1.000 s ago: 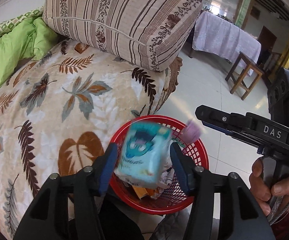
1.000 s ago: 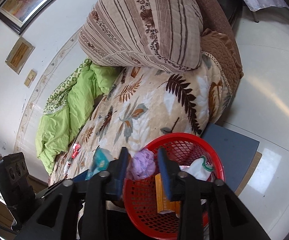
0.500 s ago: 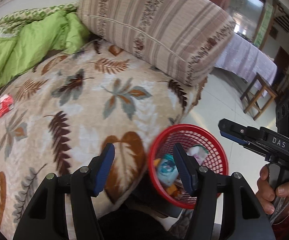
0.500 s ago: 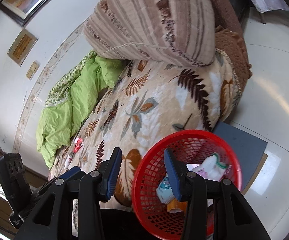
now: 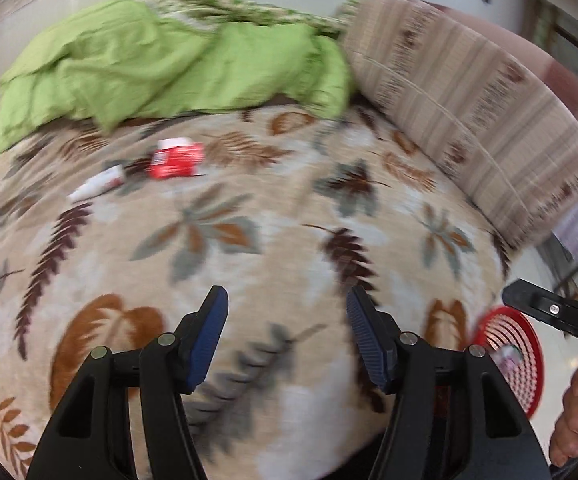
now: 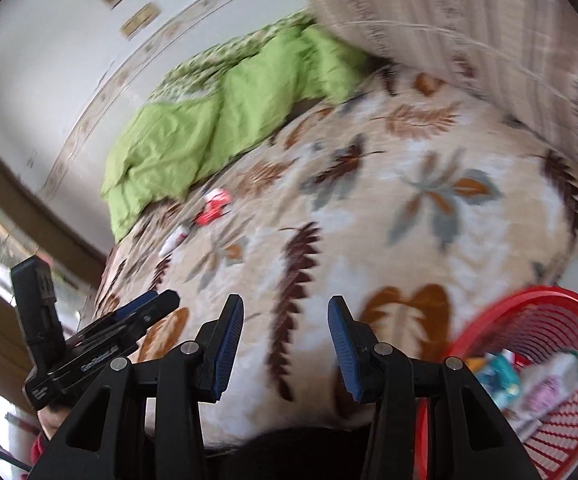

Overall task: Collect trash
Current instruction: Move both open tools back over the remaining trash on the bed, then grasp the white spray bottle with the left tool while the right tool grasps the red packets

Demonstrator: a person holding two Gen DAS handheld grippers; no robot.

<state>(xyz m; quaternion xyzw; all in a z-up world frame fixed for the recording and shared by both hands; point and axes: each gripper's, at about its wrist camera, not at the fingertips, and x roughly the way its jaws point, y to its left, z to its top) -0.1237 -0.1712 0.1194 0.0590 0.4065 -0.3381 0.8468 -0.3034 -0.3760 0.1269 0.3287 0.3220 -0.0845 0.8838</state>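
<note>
Both the left tongs (image 5: 287, 336) and the right tongs (image 6: 285, 346) are held parted and empty above the leaf-patterned bed (image 5: 289, 240). A red wrapper (image 5: 175, 158) is seen lying far ahead near the green quilt (image 5: 161, 64); the red basket (image 6: 549, 380) is filled with trash.

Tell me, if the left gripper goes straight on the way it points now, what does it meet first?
Most likely the leaf-patterned blanket itself: the open, empty left gripper aims down at bare fabric. The red packet lies farther on and to the left, though depth is unclear.

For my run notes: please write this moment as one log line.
left gripper: open, empty | right gripper: open, empty | red basket: holds trash | red packet, white tube: on bed
</note>
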